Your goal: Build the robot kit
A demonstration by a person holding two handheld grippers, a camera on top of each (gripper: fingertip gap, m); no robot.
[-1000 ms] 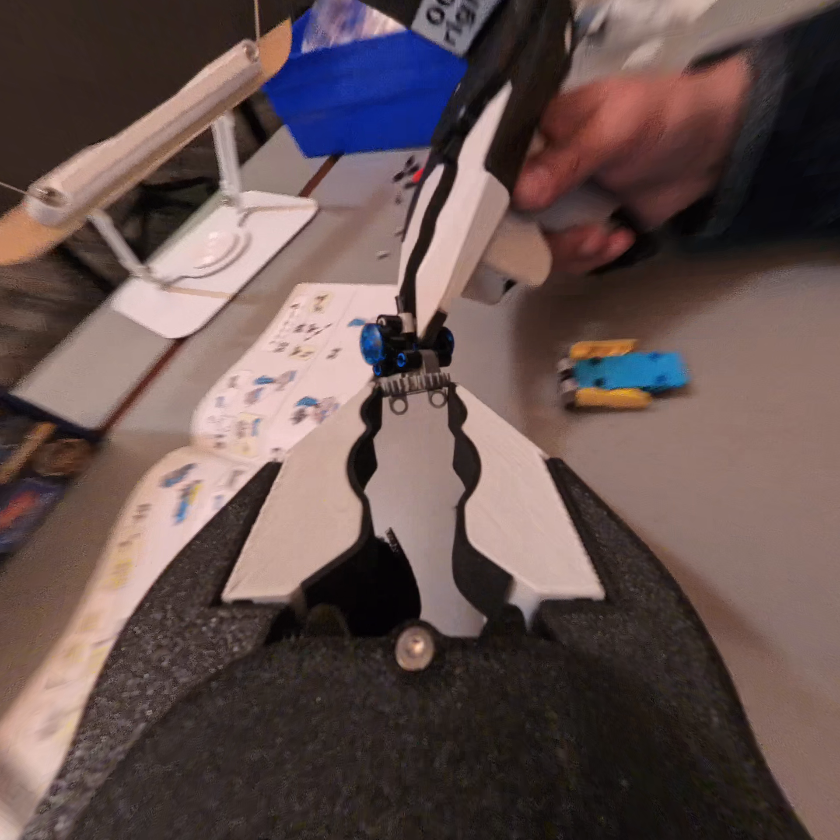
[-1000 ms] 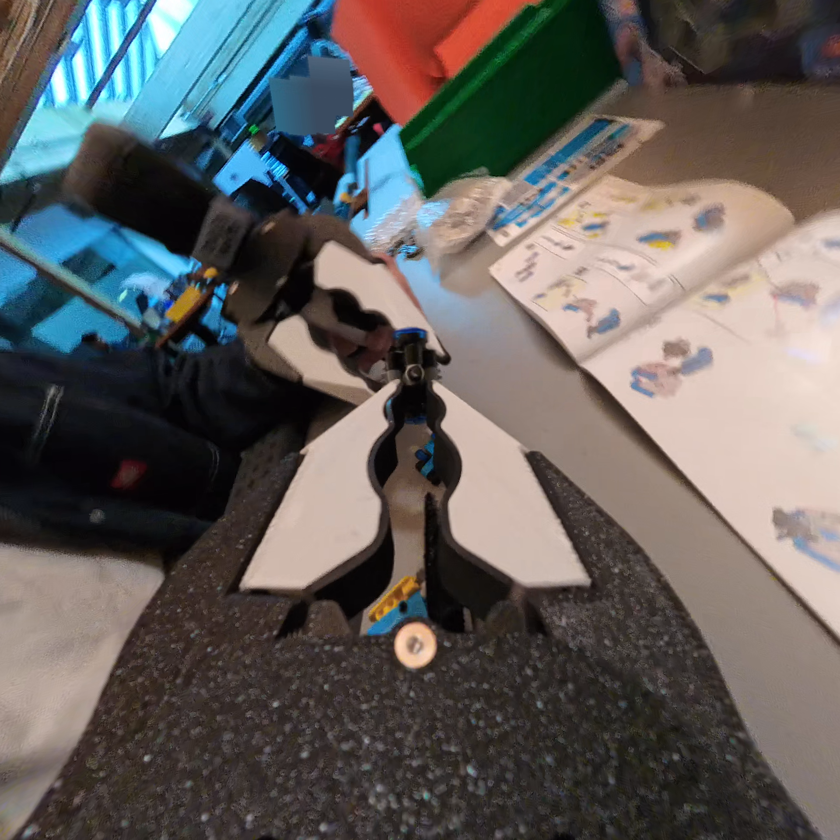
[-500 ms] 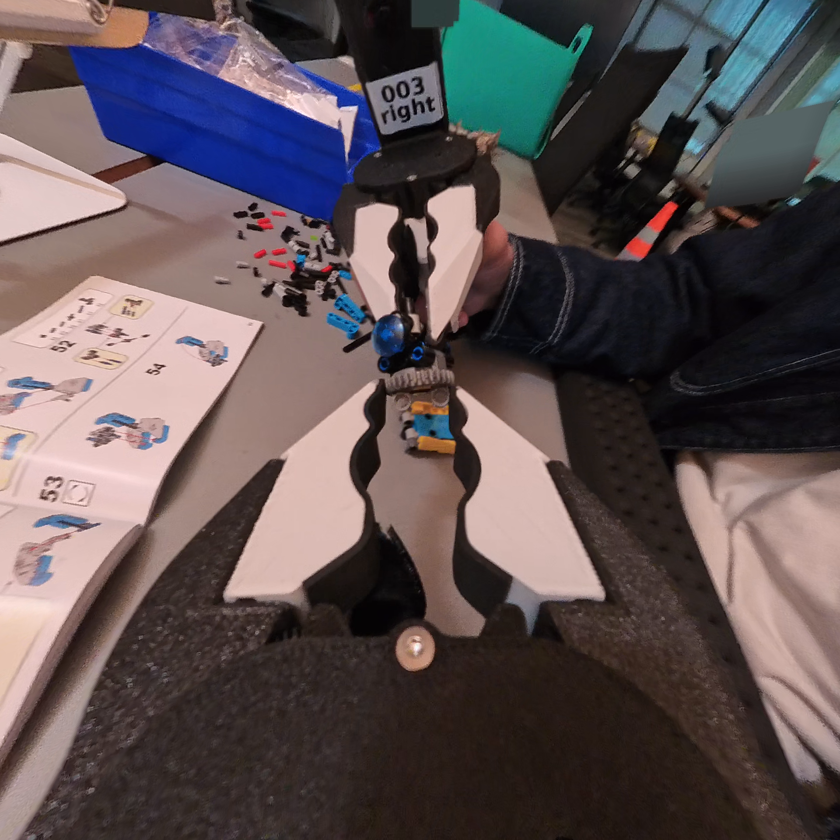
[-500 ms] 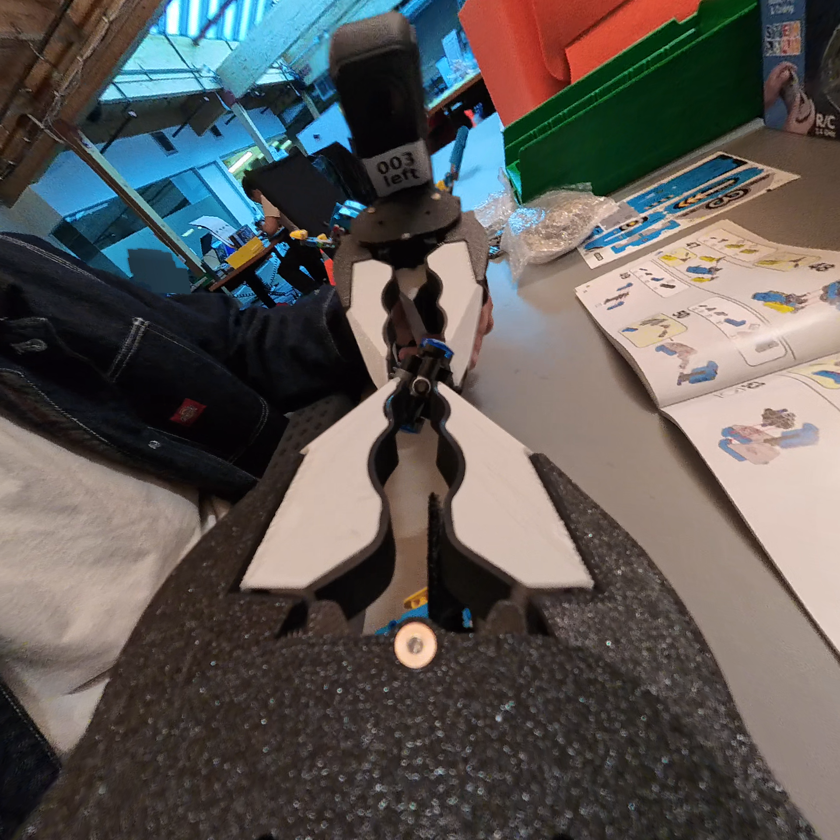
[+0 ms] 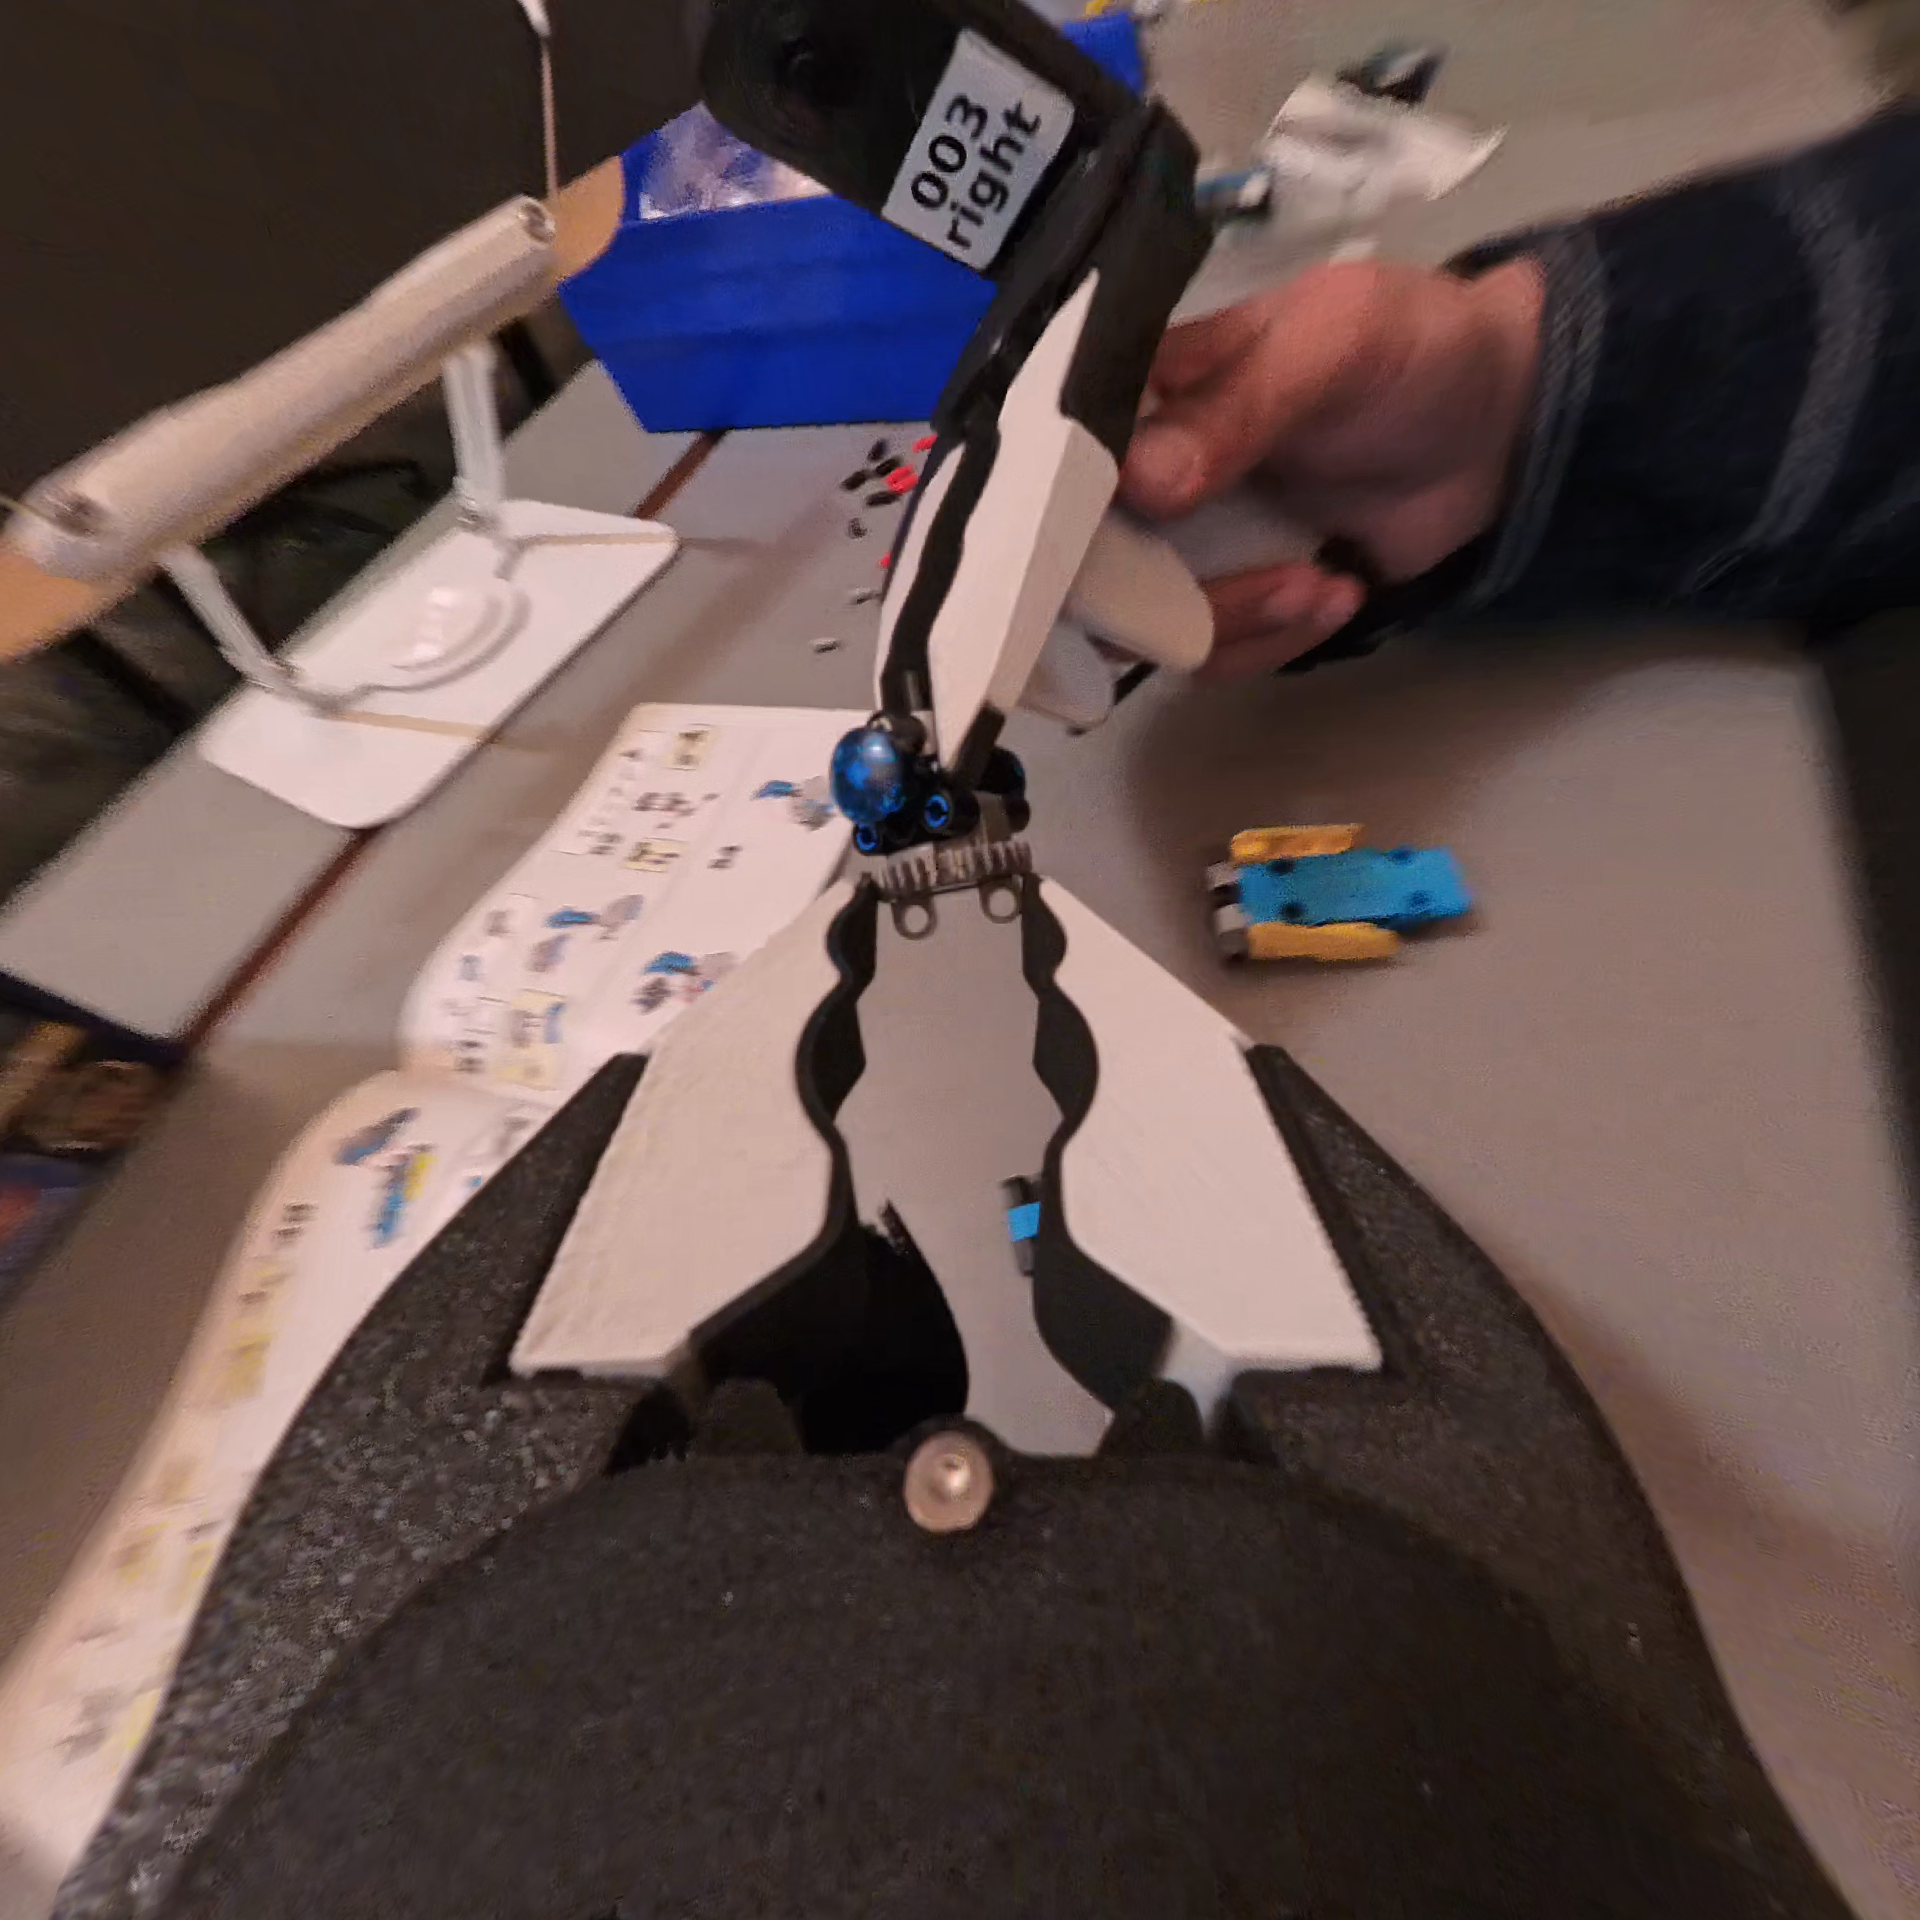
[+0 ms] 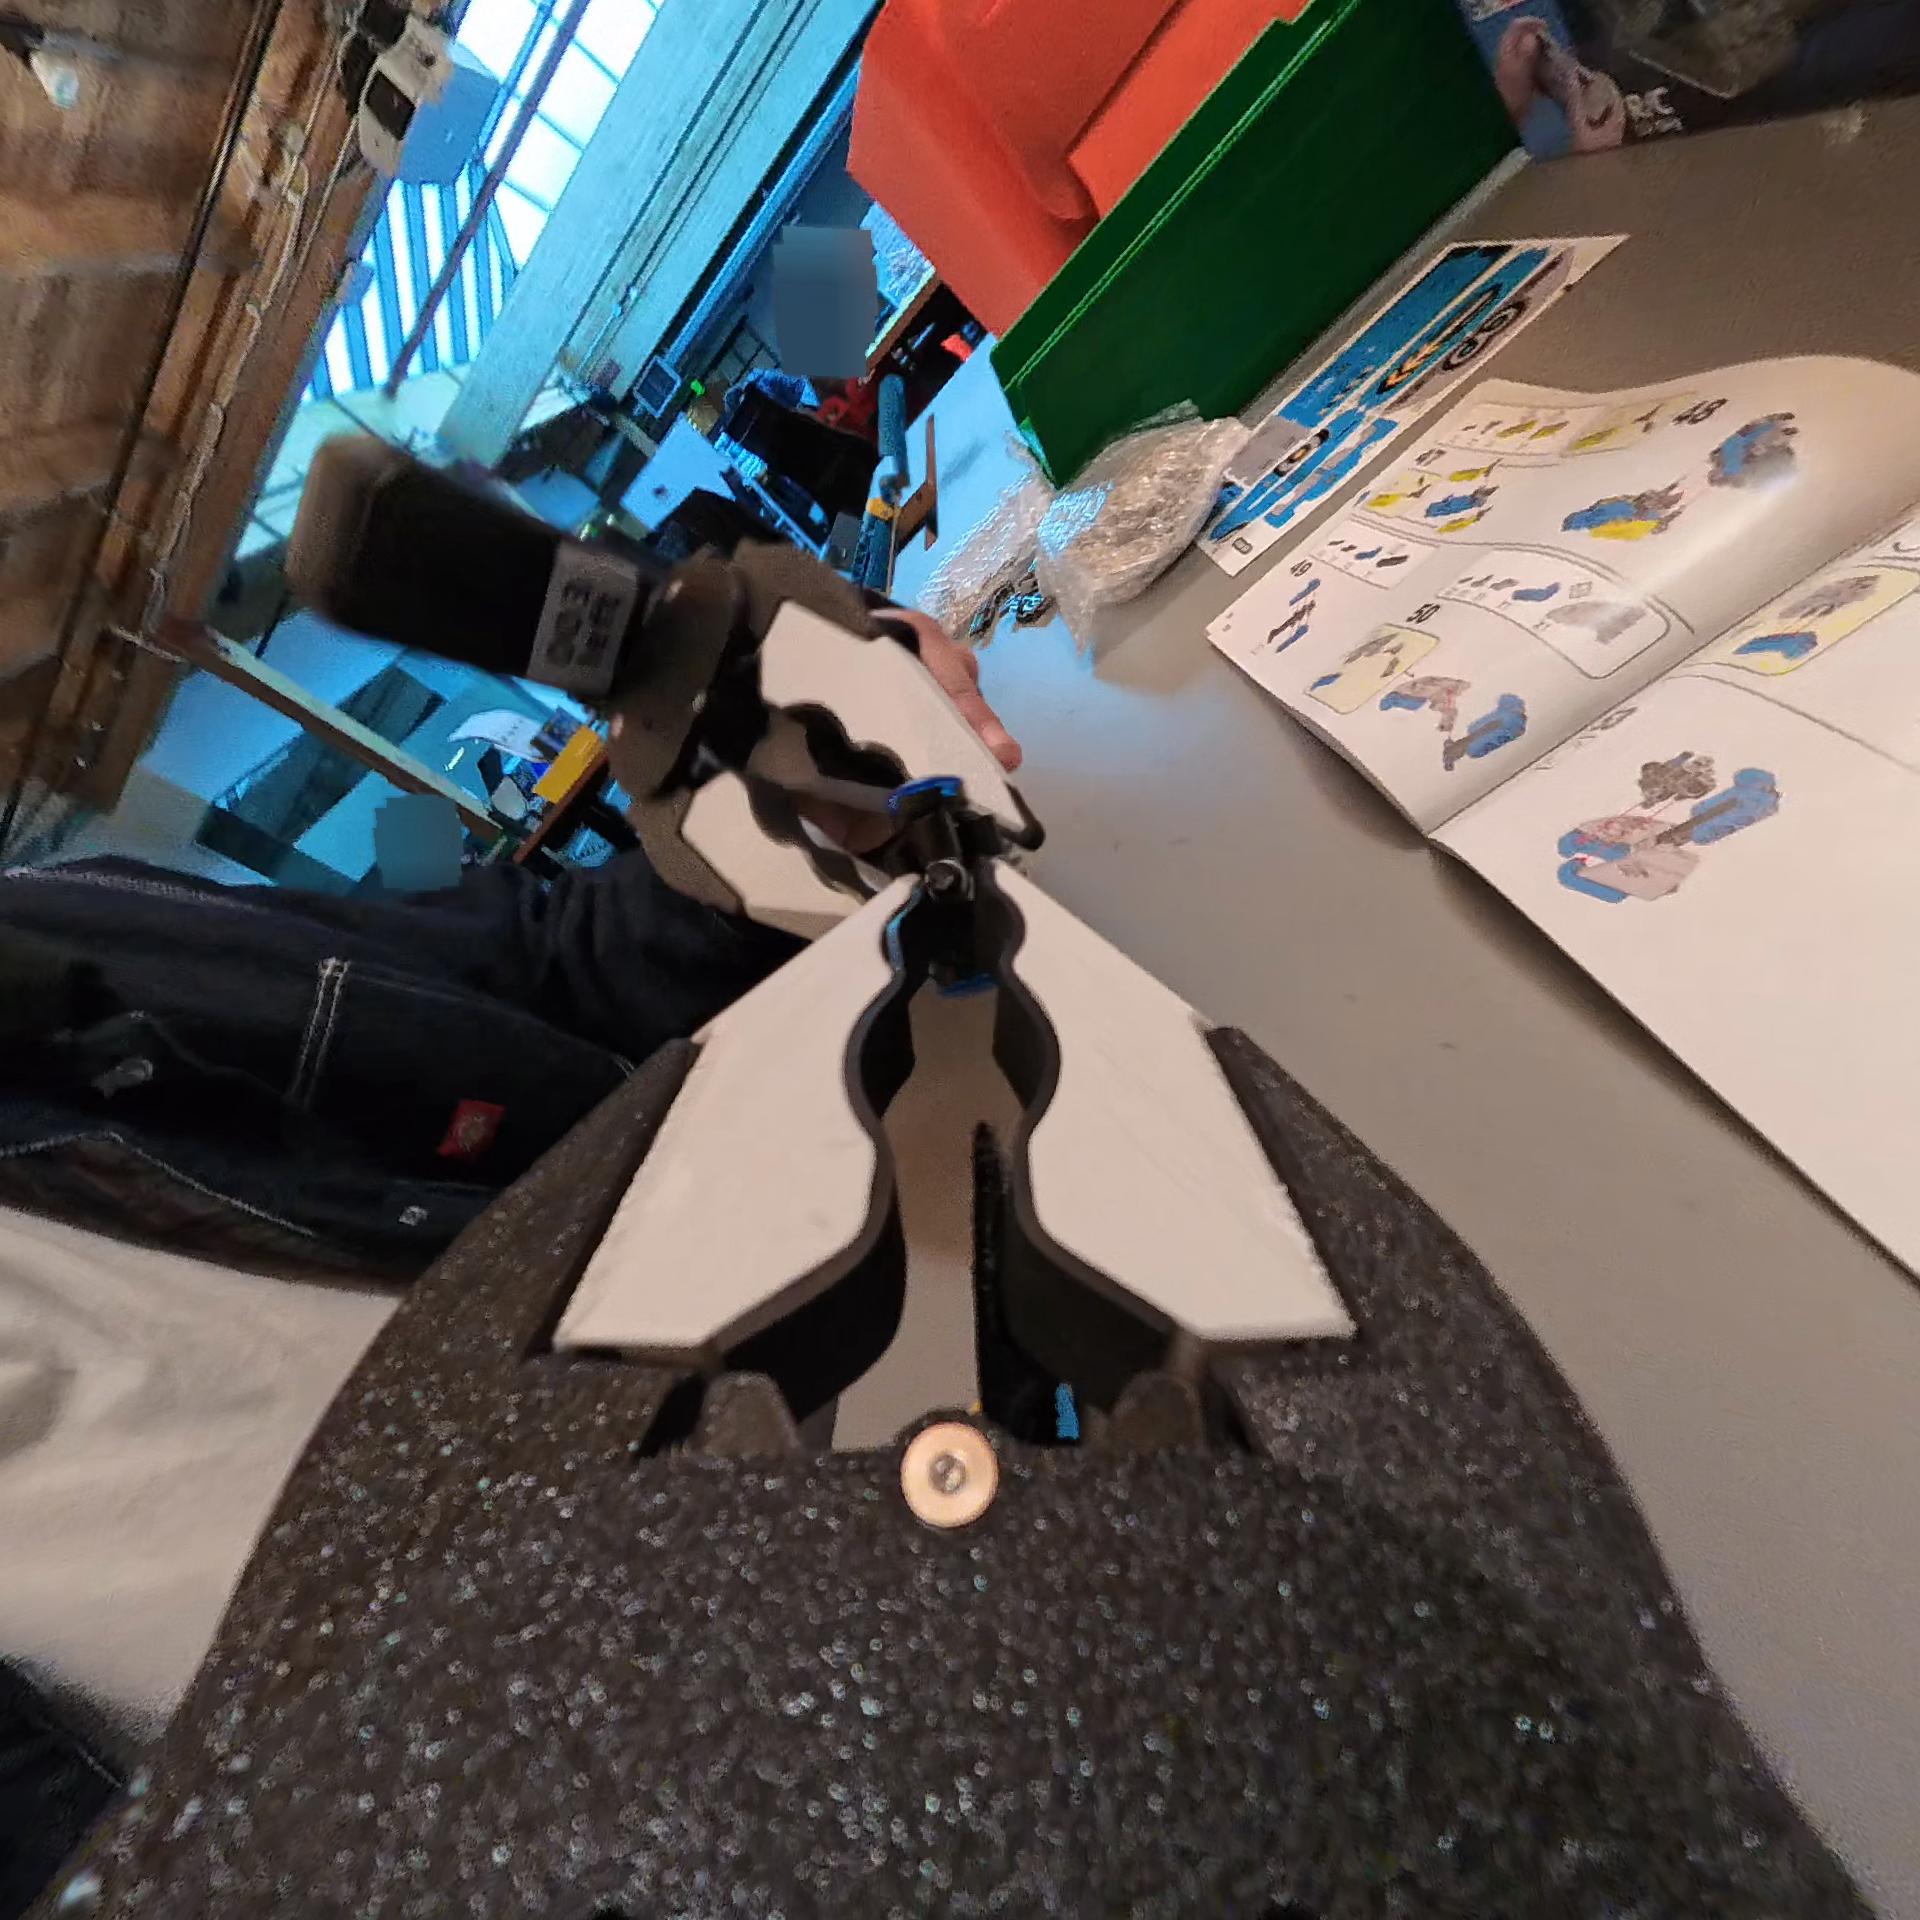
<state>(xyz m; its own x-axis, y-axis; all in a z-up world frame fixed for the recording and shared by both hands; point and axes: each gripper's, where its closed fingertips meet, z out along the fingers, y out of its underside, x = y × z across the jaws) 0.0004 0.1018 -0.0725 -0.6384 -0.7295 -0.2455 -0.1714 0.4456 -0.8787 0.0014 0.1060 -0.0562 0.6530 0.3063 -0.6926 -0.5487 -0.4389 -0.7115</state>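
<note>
Two grippers met over a grey table, both pinching one small toy-brick assembly held in the air between their tips. The left gripper had its jaws drawn in, though not fully together, clamped on the grey toothed piece at the assembly's lower end. The right gripper, its jaws almost together, gripped the black-and-blue upper part, where a round blue stud stood out to one side.

Judged from this pose, the join looked fragile: if either gripper twisted or pulled unevenly, the small pieces could pop apart or slip from a tip and drop to the table.

Just beyond the tips lay an open instruction booklet, and off to the side a blue and yellow brick model rested well apart from the grippers.

Only the left wrist view showed that model, a blue bin, scattered small parts, a white lamp stand and the hand on the right gripper. Only the right wrist view showed a green bin, an orange box and a crumpled clear bag.
</note>
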